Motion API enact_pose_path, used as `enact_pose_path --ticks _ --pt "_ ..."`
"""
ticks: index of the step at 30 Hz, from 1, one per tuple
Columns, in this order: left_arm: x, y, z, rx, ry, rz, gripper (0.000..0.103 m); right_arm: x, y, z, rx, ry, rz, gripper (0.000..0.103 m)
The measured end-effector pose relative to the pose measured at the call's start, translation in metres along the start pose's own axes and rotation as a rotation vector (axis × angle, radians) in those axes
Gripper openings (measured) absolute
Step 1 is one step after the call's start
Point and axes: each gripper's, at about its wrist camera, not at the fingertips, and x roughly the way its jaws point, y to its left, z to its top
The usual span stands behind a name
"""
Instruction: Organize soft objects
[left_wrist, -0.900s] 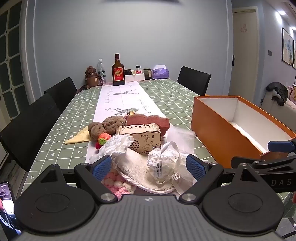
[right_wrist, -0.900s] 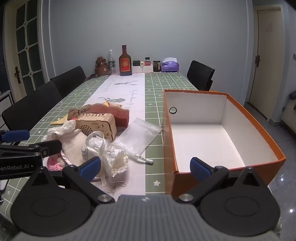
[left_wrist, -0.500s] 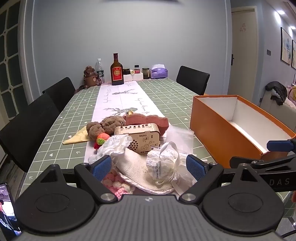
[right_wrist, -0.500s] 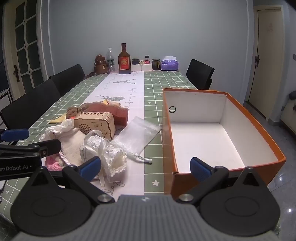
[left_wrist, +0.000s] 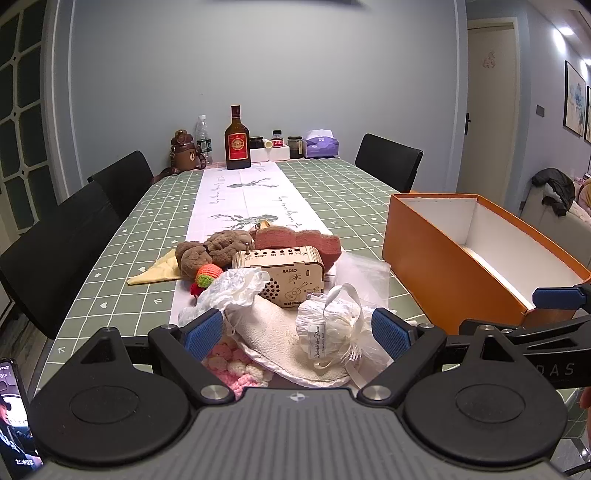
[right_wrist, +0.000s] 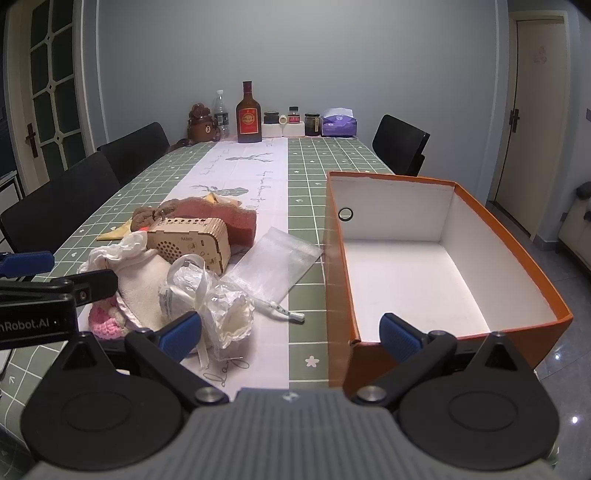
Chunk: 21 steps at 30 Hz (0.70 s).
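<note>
A pile of soft things lies on the table runner: a cream cloth (left_wrist: 280, 332), a pink crochet piece (left_wrist: 236, 369), a white wrapped bundle with ribbon (left_wrist: 328, 328), a brown plush (left_wrist: 210, 251), a red sponge (left_wrist: 295, 240) and a crochet ball (left_wrist: 207, 277). A wooden radio (left_wrist: 284, 273) sits among them. My left gripper (left_wrist: 297, 334) is open just before the pile, empty. My right gripper (right_wrist: 291, 332) is open and empty at the near edge of an empty orange box (right_wrist: 517, 251). The bundle (right_wrist: 207, 295) lies left of it.
A clear plastic bag (right_wrist: 280, 258) and a thin white pen-like stick (right_wrist: 280, 312) lie between pile and box. A bottle (left_wrist: 237, 140), jars, a tissue box (left_wrist: 320, 142) and a bear flask (left_wrist: 184, 151) stand at the far end. Black chairs line both sides. A phone (left_wrist: 14, 413) is at the lower left.
Both grippers have drawn back slightly from the pile and box; both stay open and nothing on the table has moved.
</note>
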Motion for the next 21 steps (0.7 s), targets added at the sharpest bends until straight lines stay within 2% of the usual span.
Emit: enact_pose_path --ticks 21 --pt "0.0009 -0.0004 0.0000 0.001 0.003 0.000 0.103 0.0000 0.0009 -0.0004 -0.001 0.001 -0.001 0.100"
